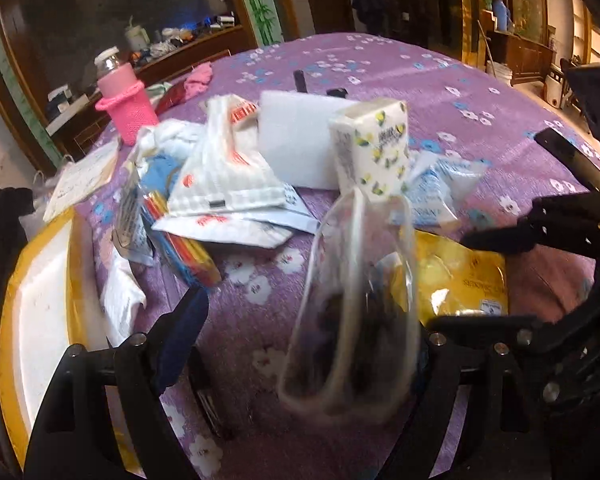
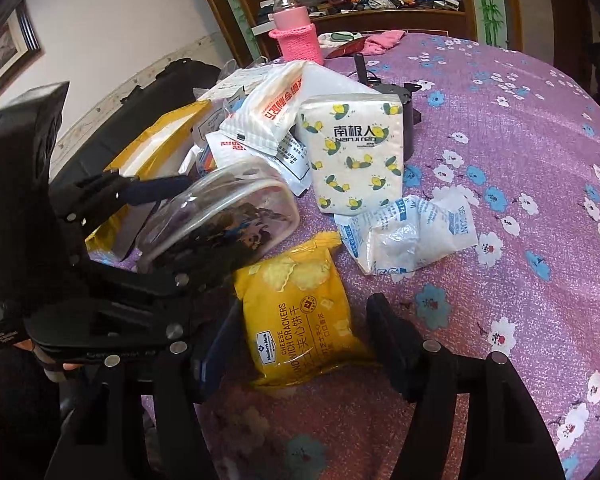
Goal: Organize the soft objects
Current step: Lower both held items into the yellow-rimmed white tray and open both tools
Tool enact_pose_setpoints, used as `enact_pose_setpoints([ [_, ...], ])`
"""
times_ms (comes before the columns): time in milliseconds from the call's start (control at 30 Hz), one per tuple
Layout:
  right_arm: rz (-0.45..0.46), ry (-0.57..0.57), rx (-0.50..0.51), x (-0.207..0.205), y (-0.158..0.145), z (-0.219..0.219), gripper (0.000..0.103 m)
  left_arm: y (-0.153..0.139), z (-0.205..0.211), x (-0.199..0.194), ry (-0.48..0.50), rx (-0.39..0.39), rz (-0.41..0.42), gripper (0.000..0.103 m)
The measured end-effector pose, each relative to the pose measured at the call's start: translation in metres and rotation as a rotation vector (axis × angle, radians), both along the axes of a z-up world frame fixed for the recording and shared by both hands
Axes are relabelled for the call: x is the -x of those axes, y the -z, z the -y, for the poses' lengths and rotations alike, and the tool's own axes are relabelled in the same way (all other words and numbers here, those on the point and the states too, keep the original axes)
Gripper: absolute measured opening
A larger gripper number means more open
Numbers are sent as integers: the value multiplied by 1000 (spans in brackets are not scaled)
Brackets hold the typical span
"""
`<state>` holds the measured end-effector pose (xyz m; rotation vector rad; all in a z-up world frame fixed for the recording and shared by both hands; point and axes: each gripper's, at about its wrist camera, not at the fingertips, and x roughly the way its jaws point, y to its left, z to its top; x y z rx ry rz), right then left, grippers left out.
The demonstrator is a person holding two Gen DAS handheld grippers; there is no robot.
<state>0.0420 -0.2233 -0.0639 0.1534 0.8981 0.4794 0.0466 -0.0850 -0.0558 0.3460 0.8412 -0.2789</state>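
A heap of soft packets lies on the purple flowered cloth (image 2: 520, 160). A clear pouch with dark contents (image 1: 352, 312) sits between the fingers of my left gripper (image 1: 312, 320); the jaws stand wide, the left finger apart from it. The pouch also shows in the right wrist view (image 2: 220, 216). My right gripper (image 2: 304, 332) is open around a yellow cracker packet (image 2: 300, 316), not closed on it. A lemon-print tissue pack (image 2: 356, 152) stands behind, and a white-and-blue sachet (image 2: 408, 236) lies to its right.
White and red-print bags (image 2: 268, 108) are piled at the back left beside a yellow-edged white box (image 1: 40, 288). A pink-sleeved bottle (image 2: 296, 36) and a black device (image 2: 380, 84) stand further back. A white foam block (image 1: 296, 140) stands in the pile.
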Motion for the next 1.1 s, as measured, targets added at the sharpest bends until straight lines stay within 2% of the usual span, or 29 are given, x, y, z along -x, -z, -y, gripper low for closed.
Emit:
enact_pose_setpoints([
  [33, 5, 3, -29, -3, 2, 2, 64, -2, -2, 0, -9, 25, -11, 82],
  [67, 5, 6, -58, -4, 3, 5, 64, -7, -7, 1, -16, 81, -26, 82],
  [100, 7, 5, -87, -6, 5, 7, 64, -10, -10, 1, -22, 124, -35, 79],
  [167, 19, 6, -127, -11, 8, 10, 64, -19, -20, 1, -64, 222, -46, 59],
  [200, 24, 10, -140, -13, 9, 11, 63, -21, -23, 1, -80, 261, -54, 41],
  [233, 26, 16, -142, -14, 9, 11, 61, -20, -23, 1, -91, 280, -66, 28],
  [267, 25, 21, -142, -14, 9, 10, 58, -18, -26, 0, -110, 296, -97, 26],
  [400, 49, 13, -107, -6, 5, 3, 50, -16, -31, 4, -130, 348, -96, 23],
  [500, 67, 2, -77, 2, 1, 0, 50, -26, -42, 11, -156, 463, -113, 23],
  [633, 126, -10, -109, 16, -16, 1, 50, -51, -61, 30, -176, 570, -80, 23],
  [733, 128, -43, -176, 18, -25, -4, 50, -68, -94, 41, -277, 632, -39, 23],
  [767, 117, -58, -192, 16, -29, -10, 50, -74, -114, 47, -344, 662, -9, 23],
  [900, 140, -155, -227, 9, -52, -48, 50, -85, -170, 64, -528, 678, 98, 23],
  [1033, 166, -259, -219, -2, -72, -99, 50, -79, -213, 75, -646, 687, 117, 23],
  [1100, 192, -308, -184, -10, -77, -131, 50, -73, -227, 75, -691, 680, 125, 23],
])
